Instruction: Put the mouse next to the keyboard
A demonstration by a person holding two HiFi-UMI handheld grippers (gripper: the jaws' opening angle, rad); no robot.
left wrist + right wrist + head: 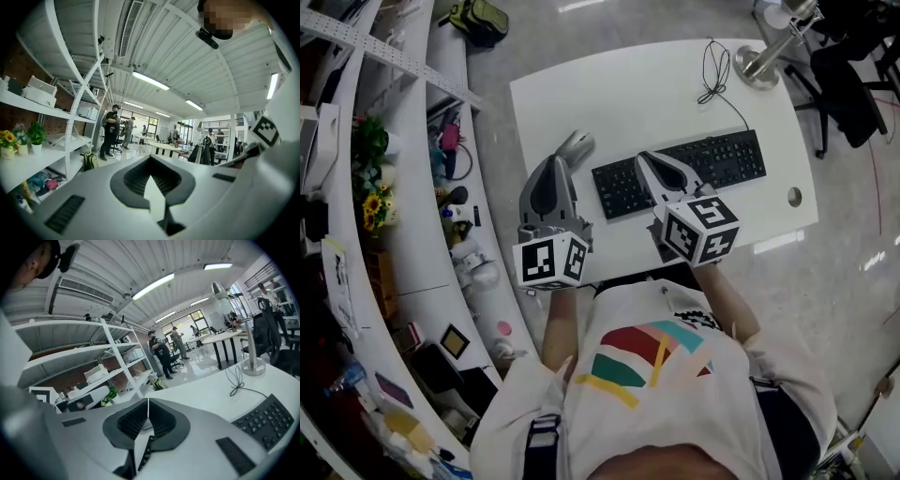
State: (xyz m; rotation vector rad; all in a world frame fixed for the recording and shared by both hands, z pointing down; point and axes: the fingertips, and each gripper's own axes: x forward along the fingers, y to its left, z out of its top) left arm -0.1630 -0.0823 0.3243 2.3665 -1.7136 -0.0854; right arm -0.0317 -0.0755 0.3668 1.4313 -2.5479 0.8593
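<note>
A grey mouse lies on the white table, a little left of the black keyboard and beyond its left end. My left gripper hovers just short of the mouse, jaws shut and empty. My right gripper is over the left part of the keyboard, also shut with nothing in it. The right gripper view shows the shut jaws of the right gripper with the keyboard to the right. The left gripper in its own view points level across the room; the mouse is hidden there.
A lamp base and a coiled black cable sit at the table's far right. Curved white shelves with plants and clutter run along the left. People stand far off by desks. A chair stands right of the table.
</note>
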